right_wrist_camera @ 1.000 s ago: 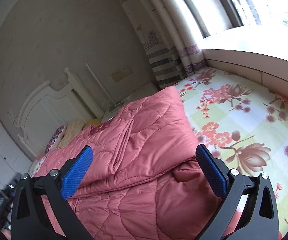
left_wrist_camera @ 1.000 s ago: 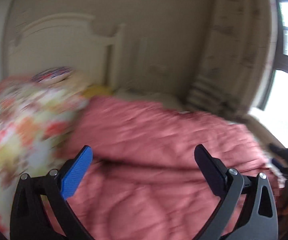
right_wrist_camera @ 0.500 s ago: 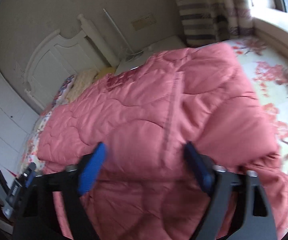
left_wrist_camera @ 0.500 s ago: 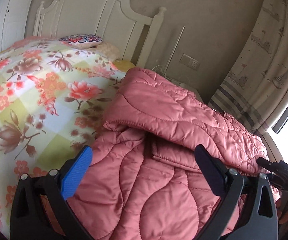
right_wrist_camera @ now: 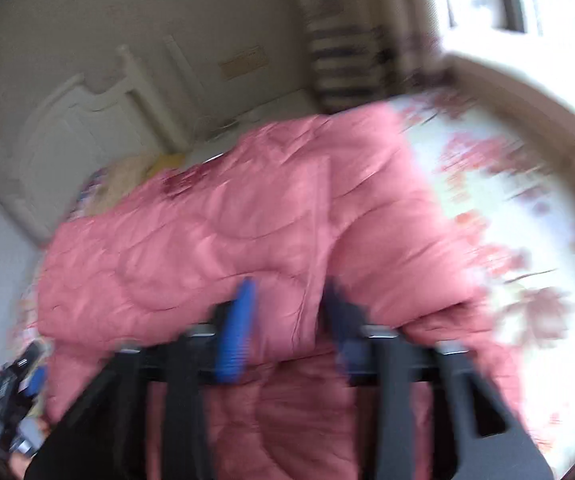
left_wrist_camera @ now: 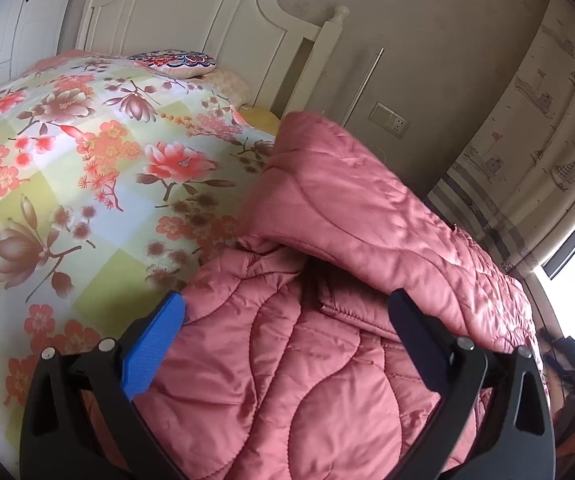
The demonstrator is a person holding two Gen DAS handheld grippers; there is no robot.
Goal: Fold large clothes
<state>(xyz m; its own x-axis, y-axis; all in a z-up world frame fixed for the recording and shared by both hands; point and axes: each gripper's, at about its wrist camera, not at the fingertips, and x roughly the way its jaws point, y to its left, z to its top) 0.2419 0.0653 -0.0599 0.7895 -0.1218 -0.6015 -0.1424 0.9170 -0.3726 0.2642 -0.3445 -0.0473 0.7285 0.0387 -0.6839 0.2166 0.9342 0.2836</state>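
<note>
A large pink quilted coat lies on the bed, its upper part folded over the lower part. My left gripper is open and empty, just above the coat's lower layer near the folded edge. In the blurred right wrist view the coat fills the middle. My right gripper has its jaws drawn close together around the folded edge of the coat, with a fold of fabric between them; the blur hides whether they pinch it.
A floral bedsheet covers the bed to the left of the coat. A patterned cushion lies by the white headboard. A striped curtain and a window stand at the right. The sheet also shows in the right wrist view.
My right gripper's jaws have gone from wide open to nearly closed at the coat's folded edge as it moved in. My left gripper has swung onto the coat's left side and stayed open.
</note>
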